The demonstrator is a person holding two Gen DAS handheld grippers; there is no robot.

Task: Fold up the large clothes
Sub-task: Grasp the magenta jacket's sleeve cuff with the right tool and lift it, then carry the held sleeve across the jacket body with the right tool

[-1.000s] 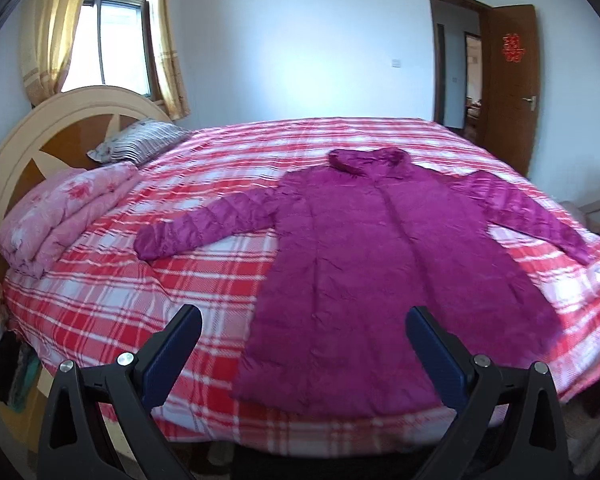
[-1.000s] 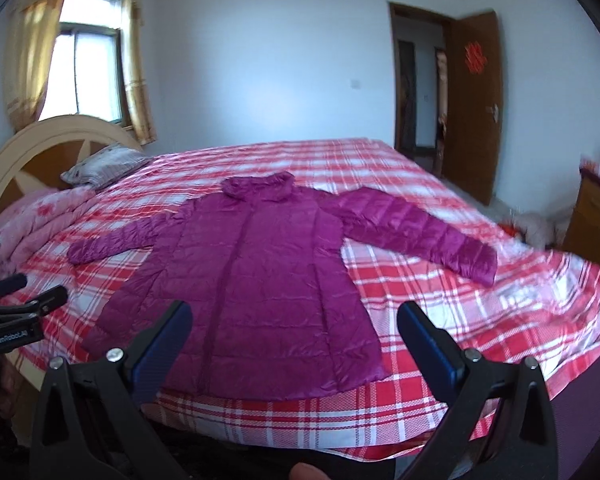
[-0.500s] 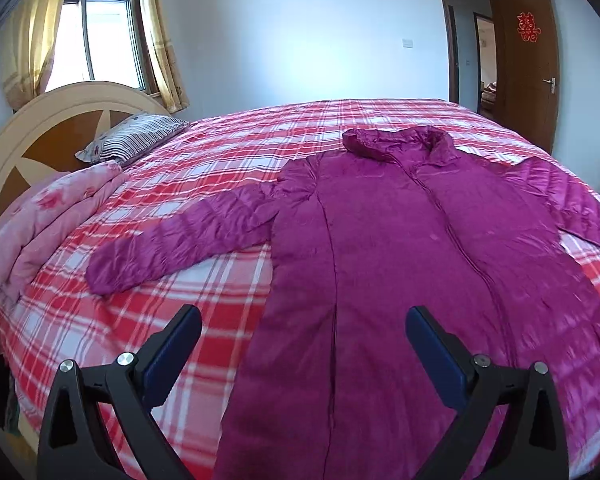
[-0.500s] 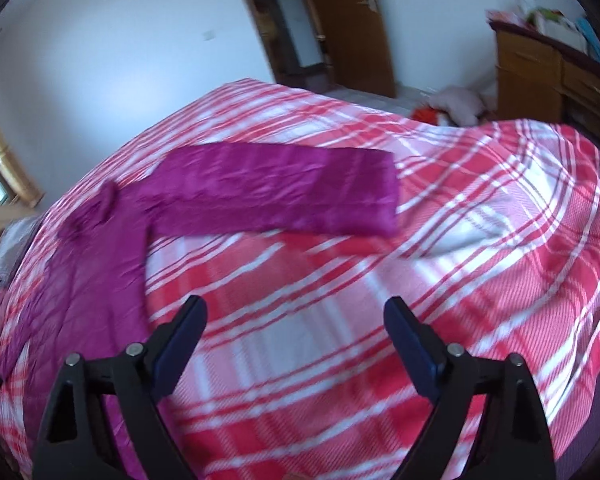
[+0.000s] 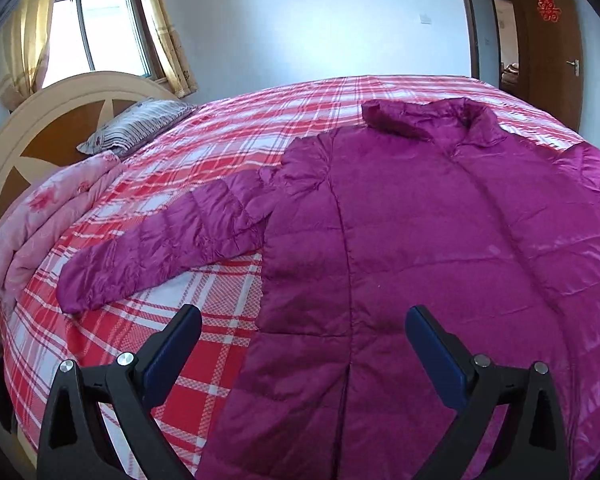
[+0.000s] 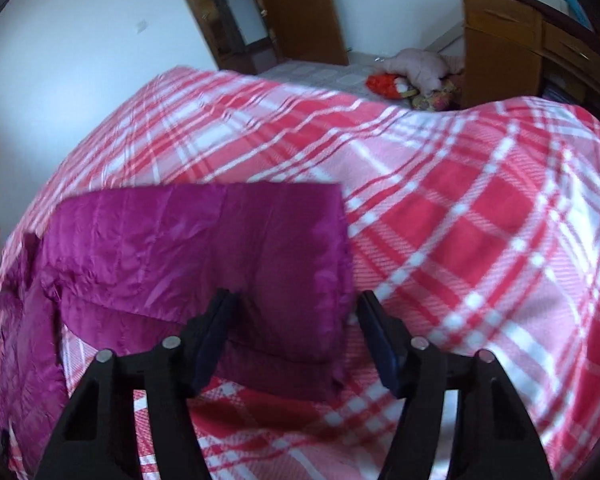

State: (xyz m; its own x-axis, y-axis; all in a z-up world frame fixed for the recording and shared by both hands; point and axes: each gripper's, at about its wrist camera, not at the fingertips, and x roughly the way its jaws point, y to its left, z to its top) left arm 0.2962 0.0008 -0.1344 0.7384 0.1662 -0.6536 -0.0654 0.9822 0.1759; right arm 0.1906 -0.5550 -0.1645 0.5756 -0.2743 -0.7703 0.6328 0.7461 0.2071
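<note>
A: Left wrist view?

B: The purple coat lies flat and face up on the plaid bed, its sleeve stretched out sideways. The left hand-held gripper hovers over the hem, jaws spread, holding nothing.

A: Right wrist view?

B: The right hand-held gripper is spread around the other sleeve's cuff, not pinching yet. No fold looks made; everything remains.

The bed carries a red-and-white plaid cover. A purple padded jacket lies flat on it, sleeves spread. Toward the headboard from the jacket lie a folded pink quilt and, beyond the quilt, a striped pillow.
</note>
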